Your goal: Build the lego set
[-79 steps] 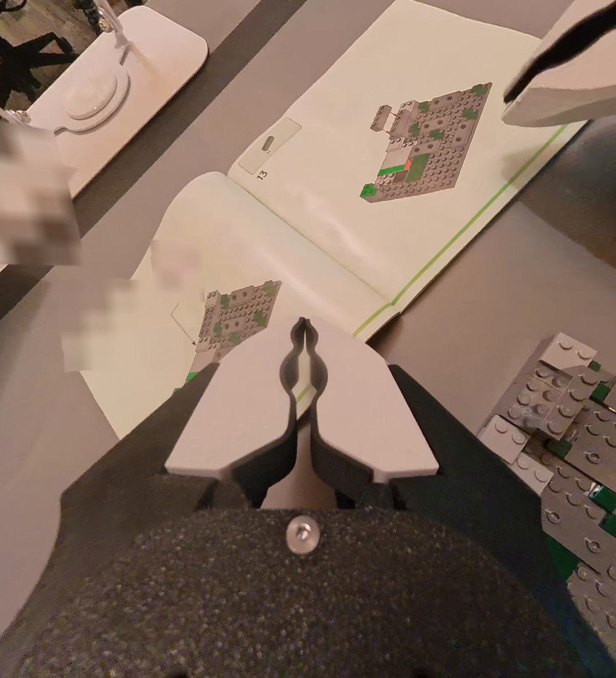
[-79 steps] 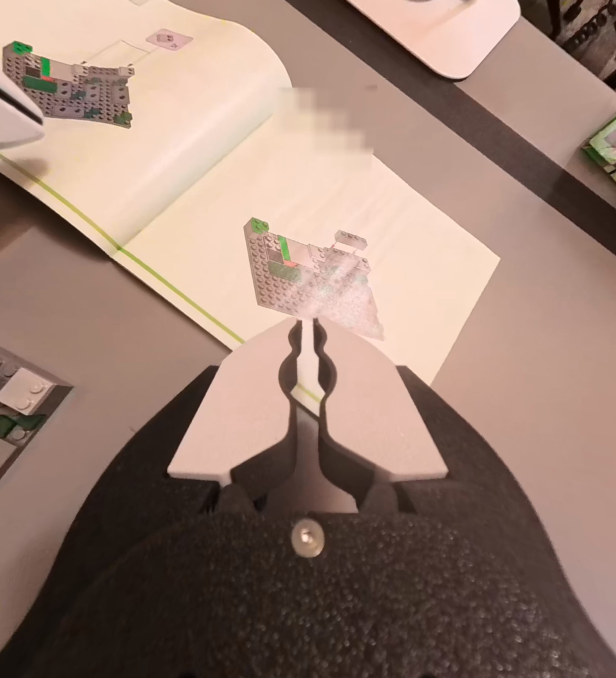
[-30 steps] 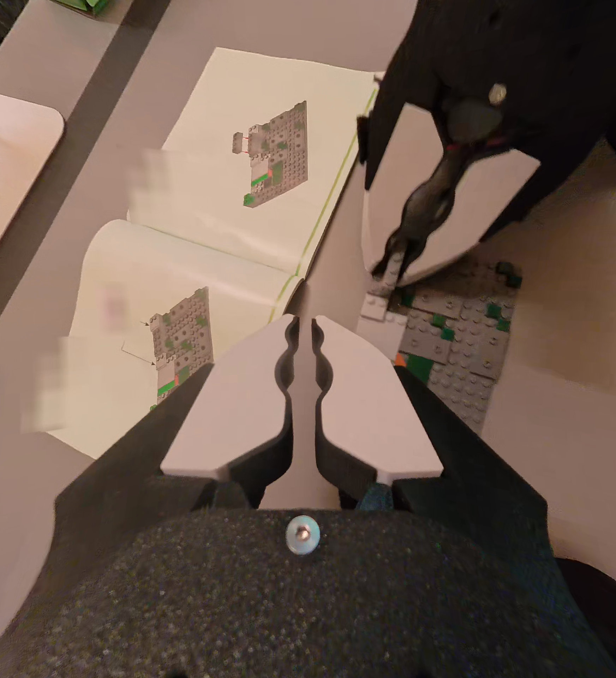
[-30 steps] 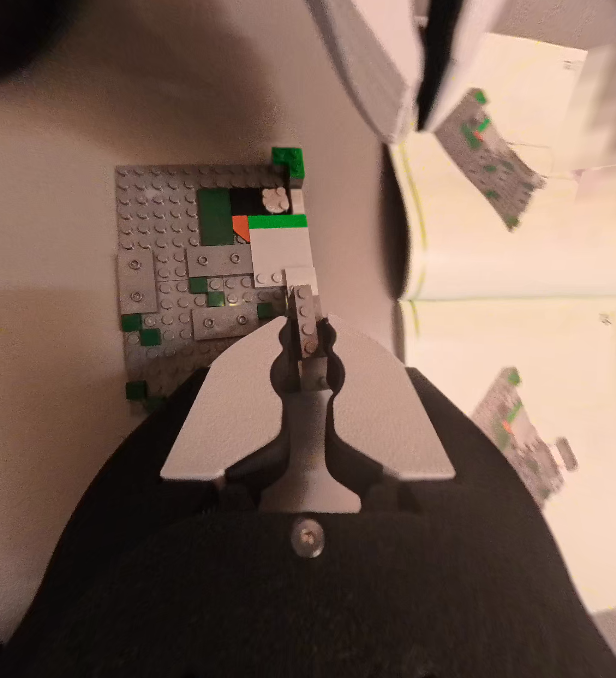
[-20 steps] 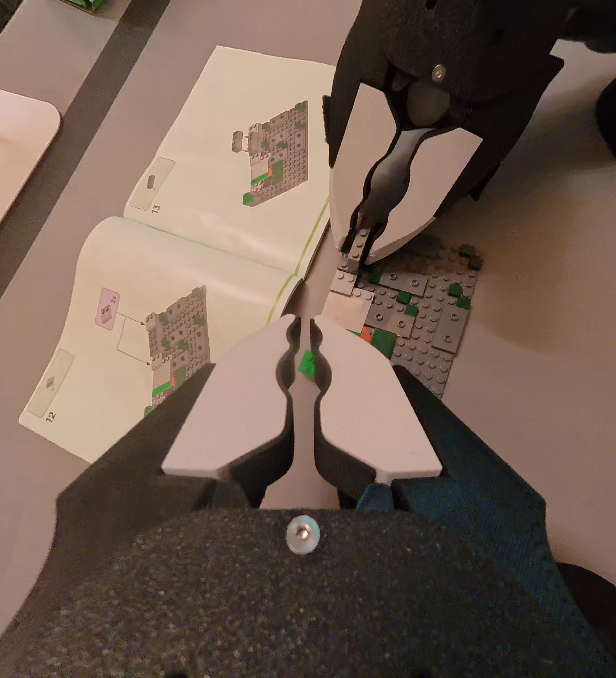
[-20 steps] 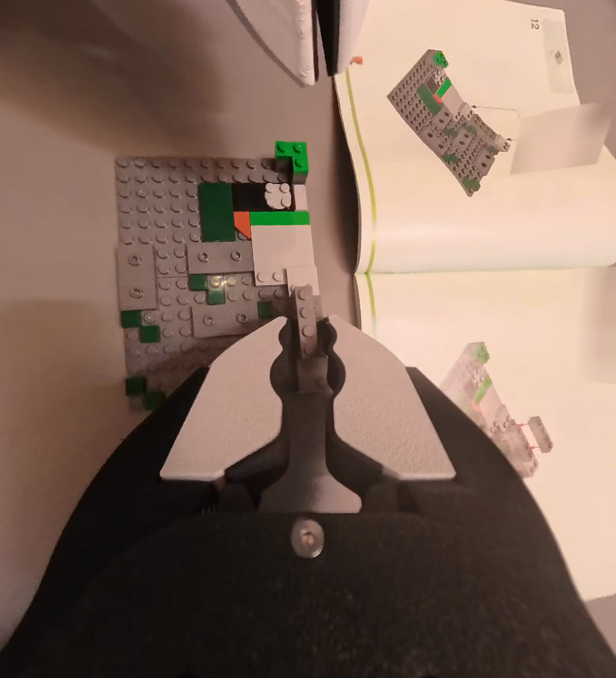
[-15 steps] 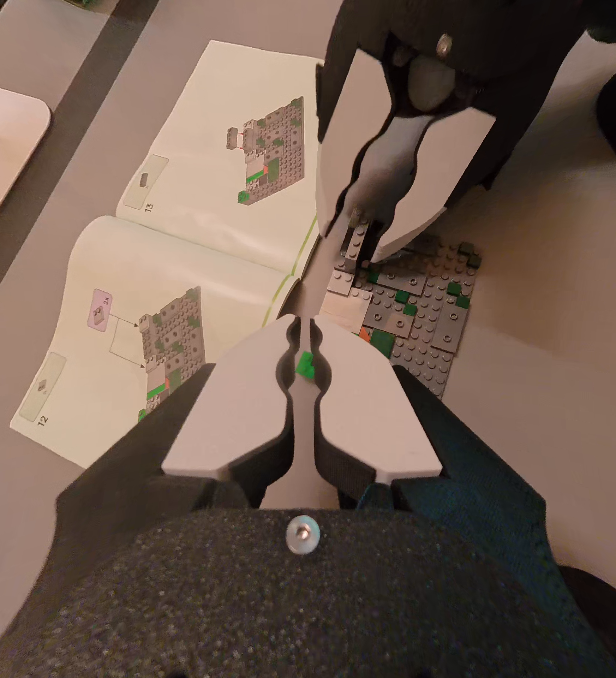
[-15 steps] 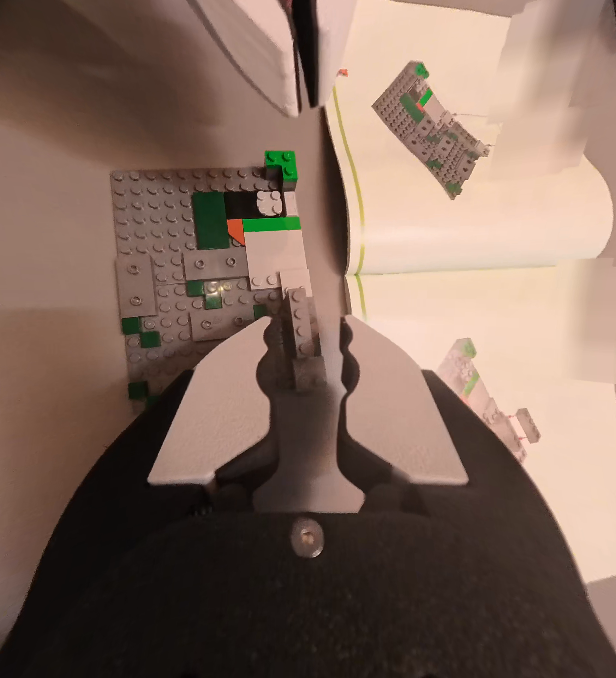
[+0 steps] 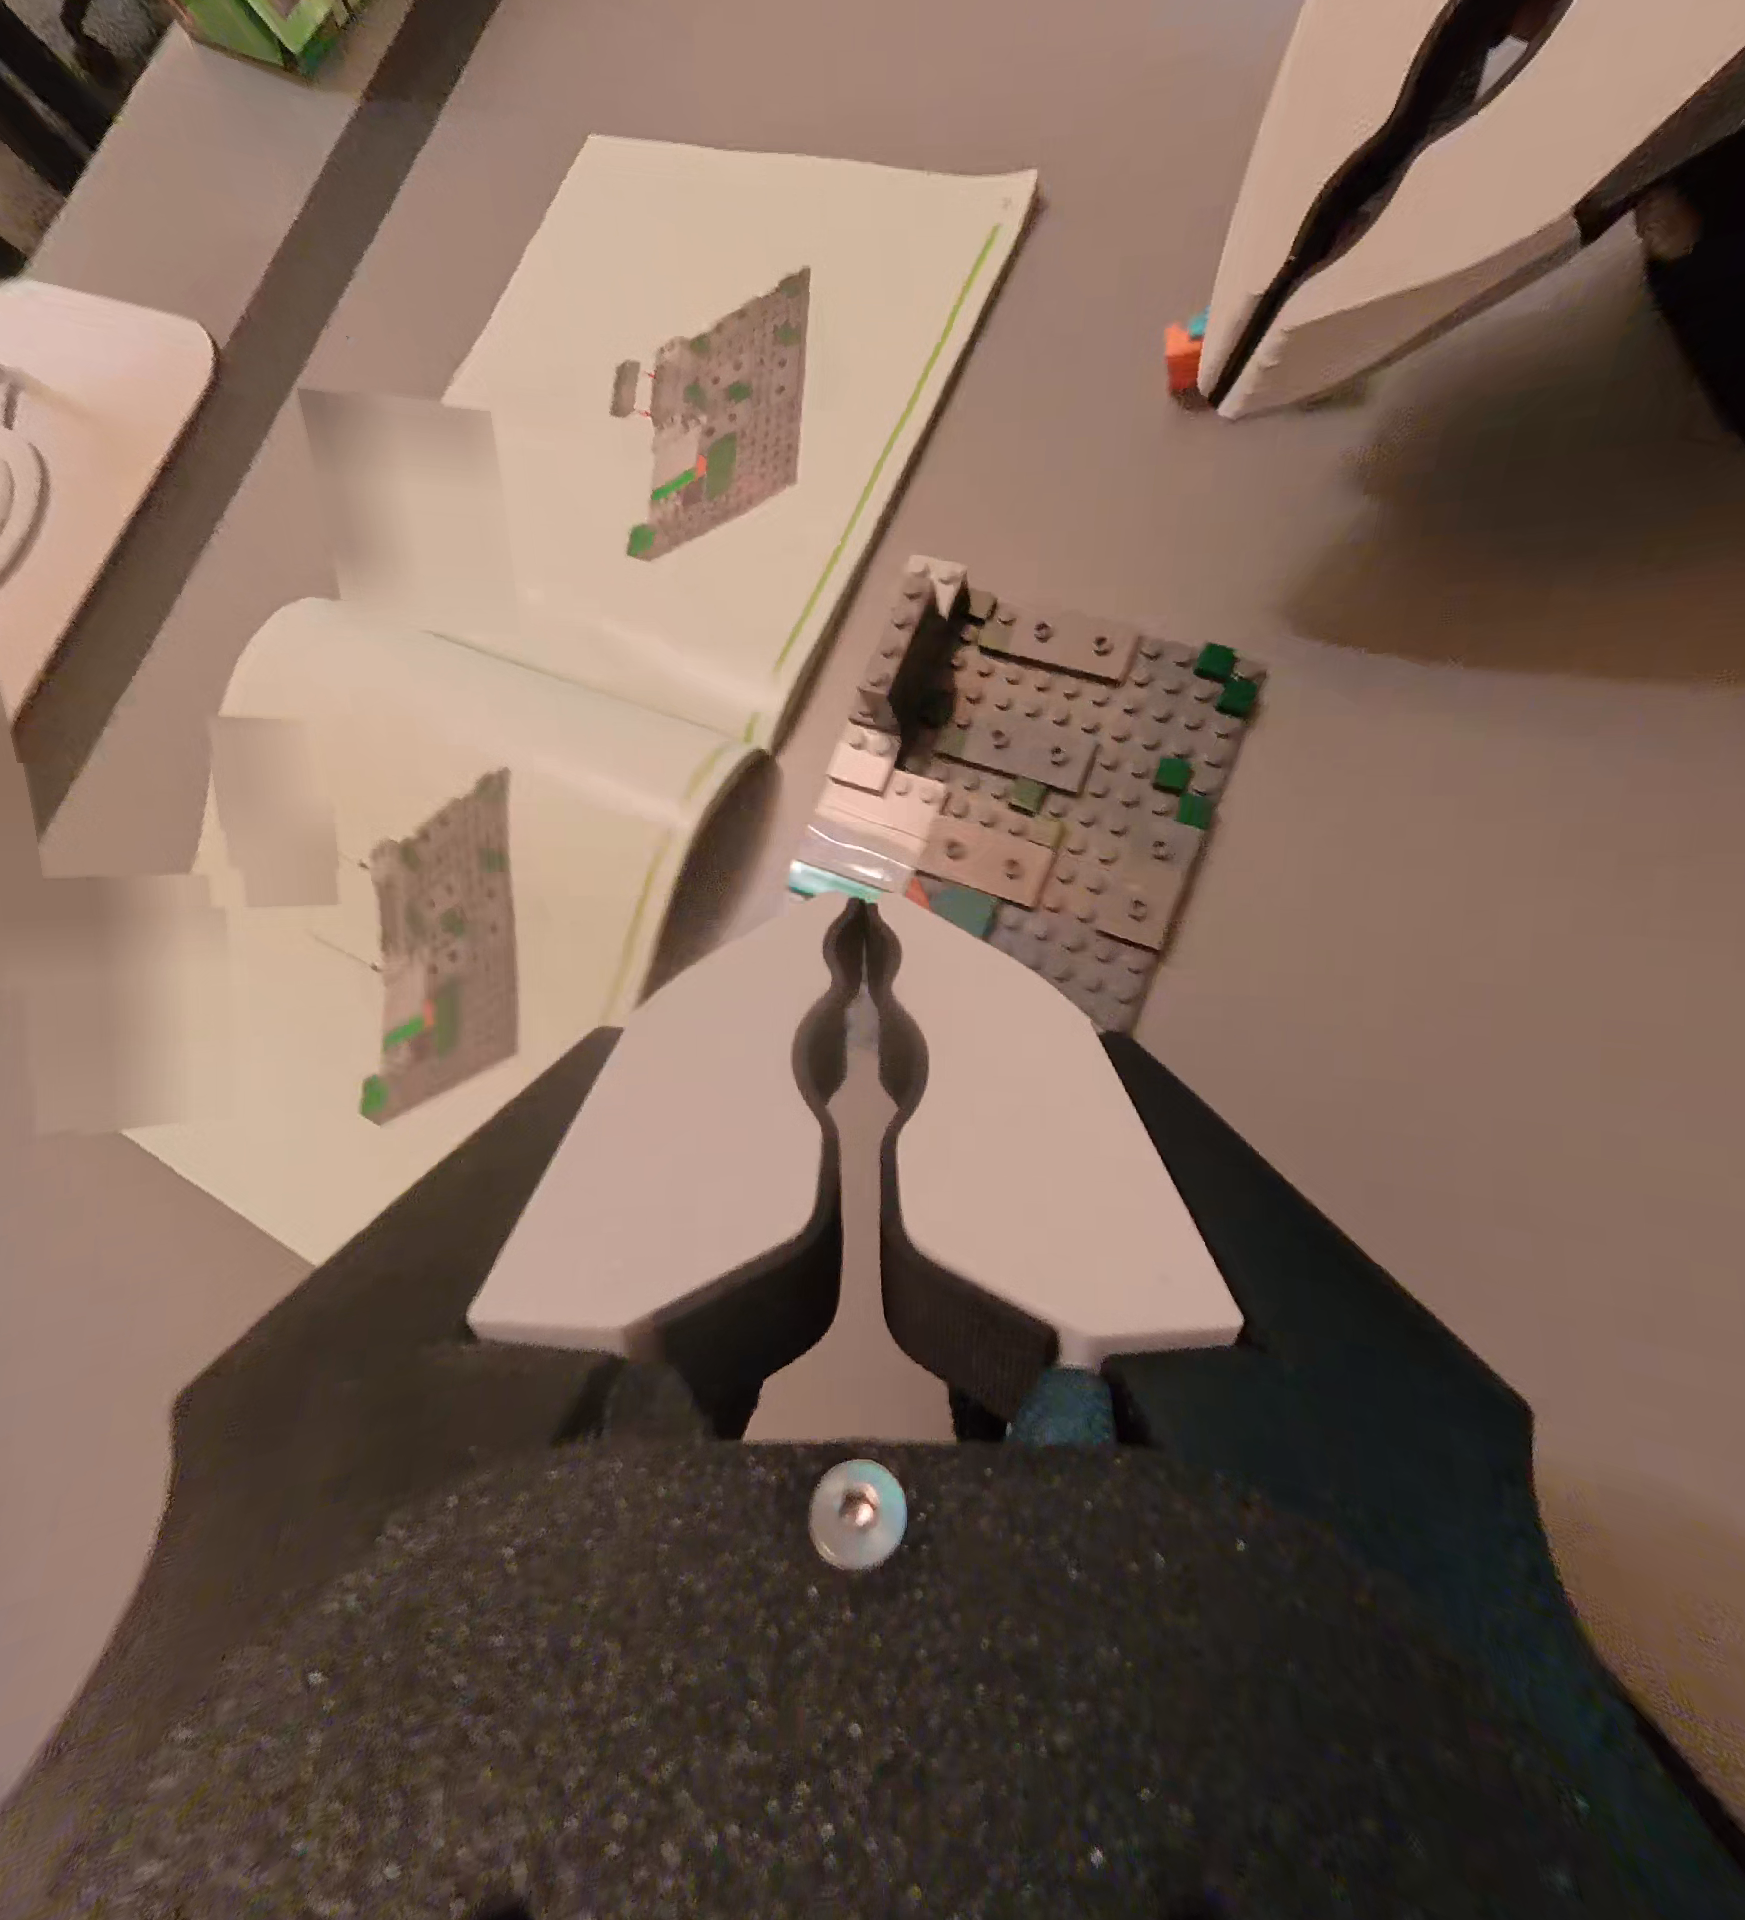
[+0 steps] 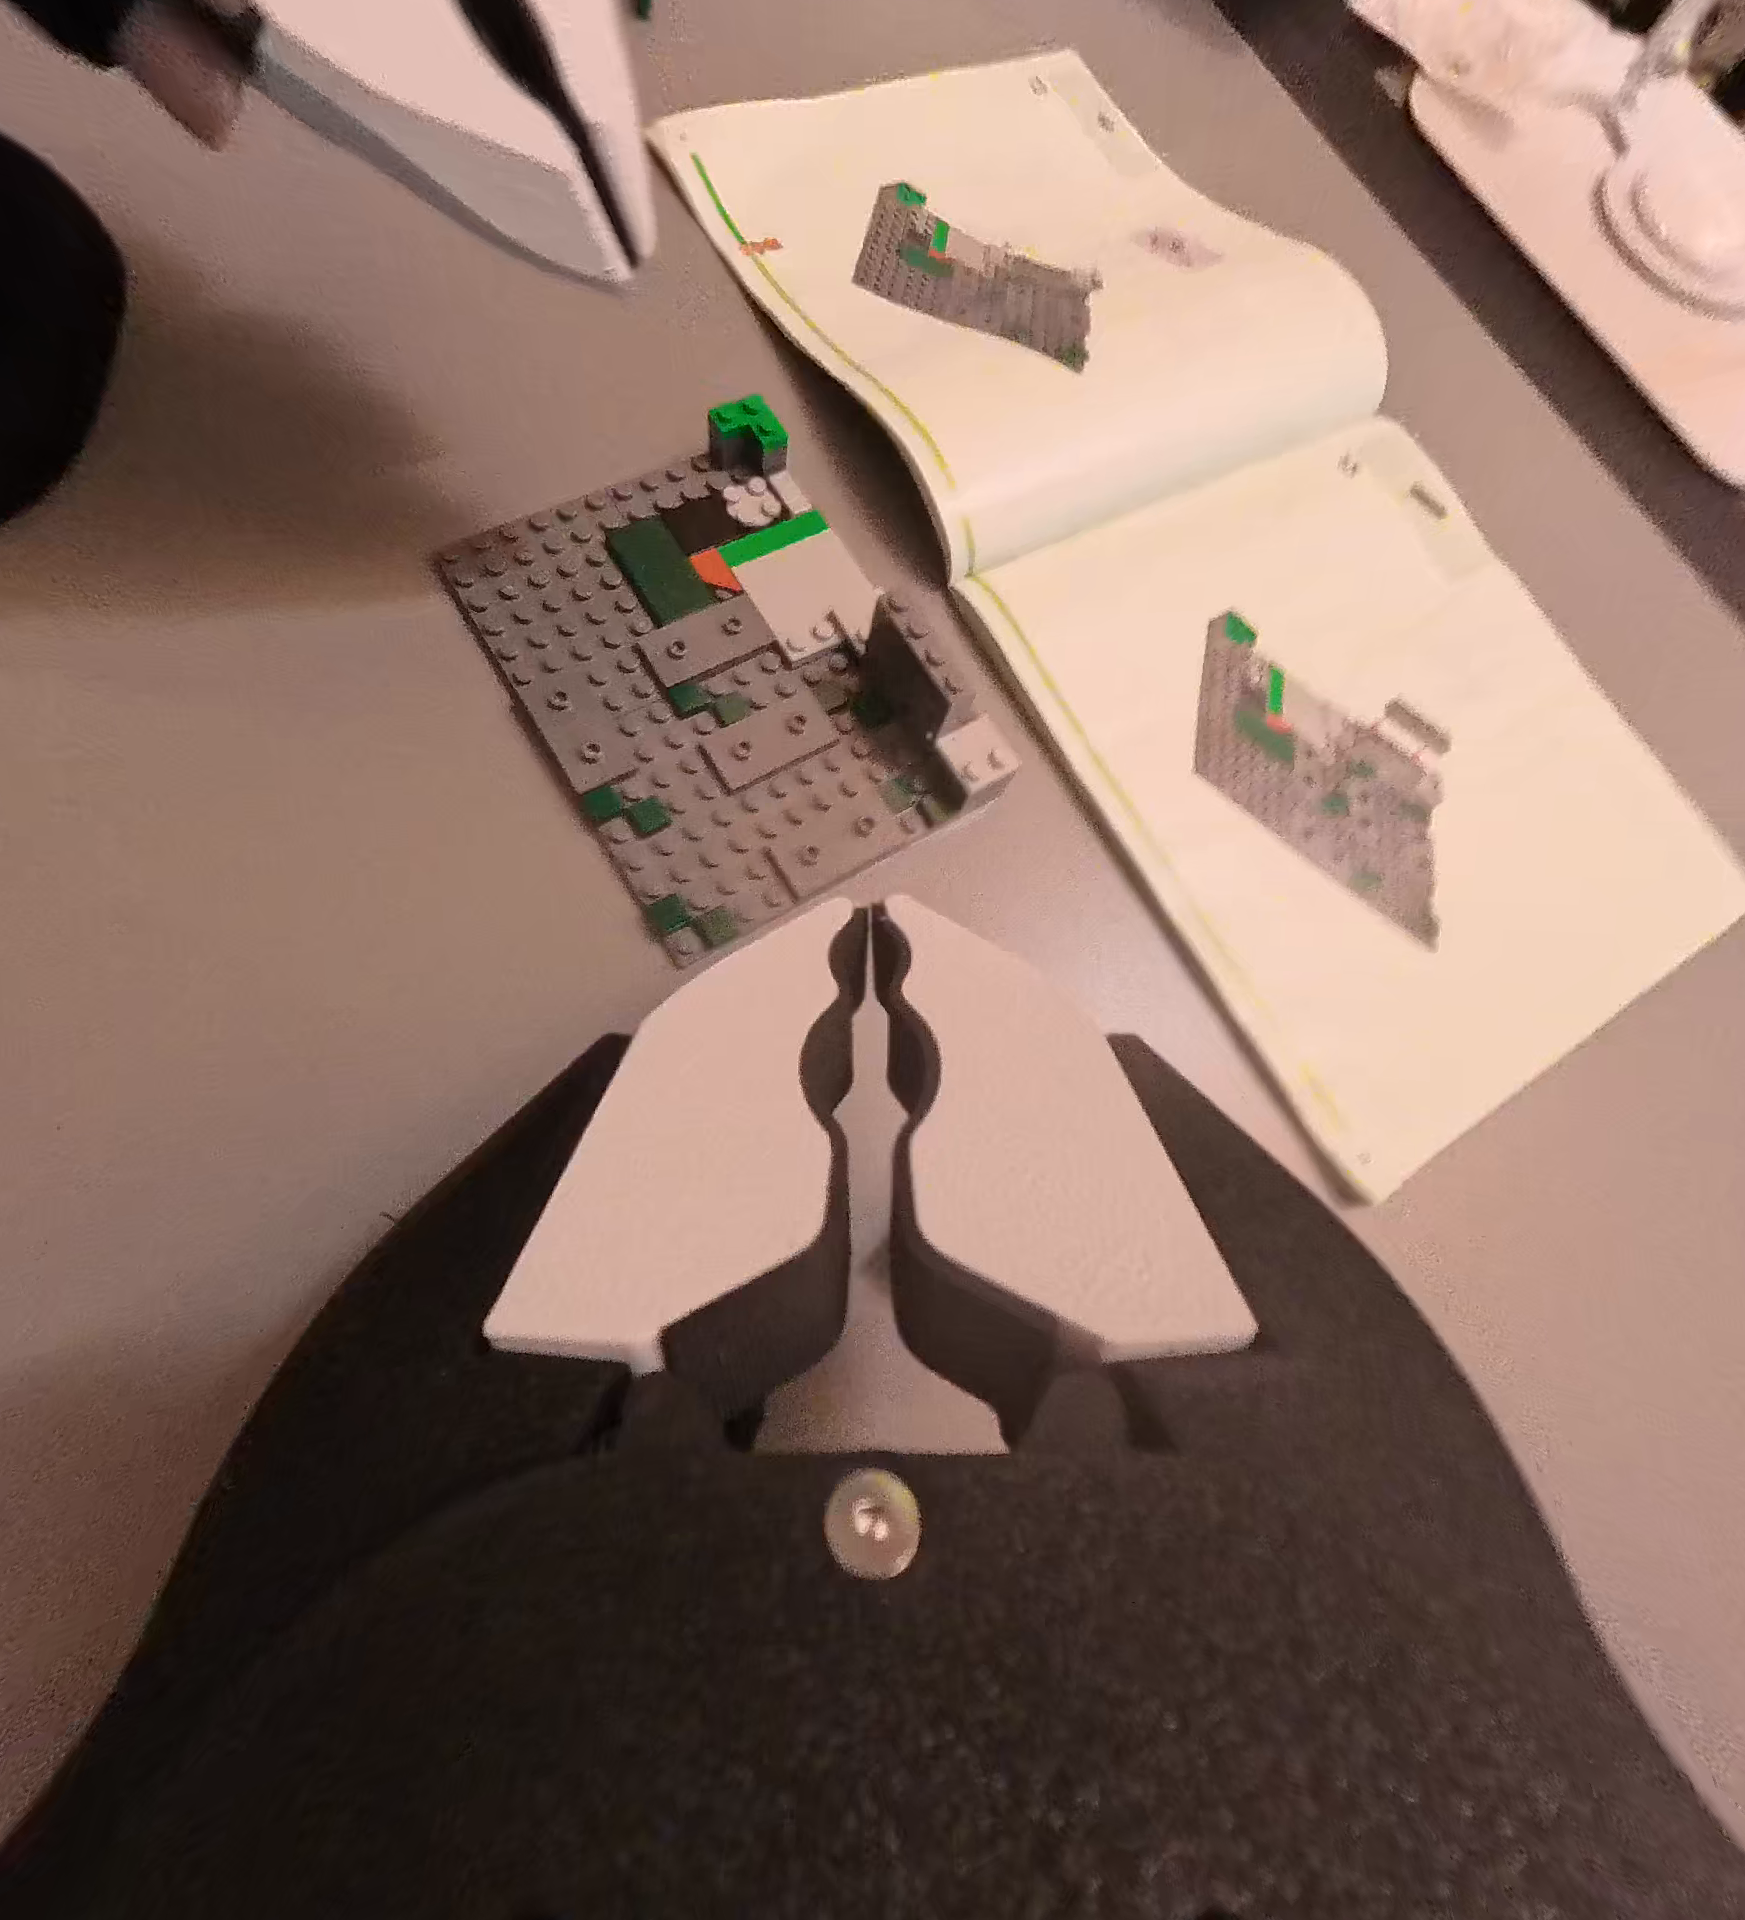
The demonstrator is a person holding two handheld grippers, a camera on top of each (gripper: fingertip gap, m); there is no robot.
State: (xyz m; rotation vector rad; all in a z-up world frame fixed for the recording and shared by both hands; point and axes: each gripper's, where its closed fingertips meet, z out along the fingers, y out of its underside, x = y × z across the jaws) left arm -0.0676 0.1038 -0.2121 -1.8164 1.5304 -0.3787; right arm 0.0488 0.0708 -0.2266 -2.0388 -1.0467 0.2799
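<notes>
left gripper (image 9: 863, 914): fingers pinched together with nothing in them as far as I can see, hanging just over the near corner of the build.

booklet (image 9: 722, 436): open flat on the table (image 9: 1470, 935), just beside the build's left edge from my left cam. Both pages show the same plate with a grey bar going on.

lego build (image 9: 1055, 769): grey studded baseplate with green bits. Ahead and a touch right of my left tips; in the right cam it's ahead and a bit left.

grey bar piece (image 10: 904, 675): standing tilted on the booklet-side edge of the plate, doesn't look pressed home to me. Its long axis runs along that edge.

right gripper (image 10: 870, 920): fingers closed as well, empty, hovering just short of the plate's near corner.

loose orange brick (image 9: 1182, 358): far side of the table, by the right gripper's tips in the left cam.

my read: the right one looks about as close but better lined up with the bar, so I'd go in with that.
</notes>
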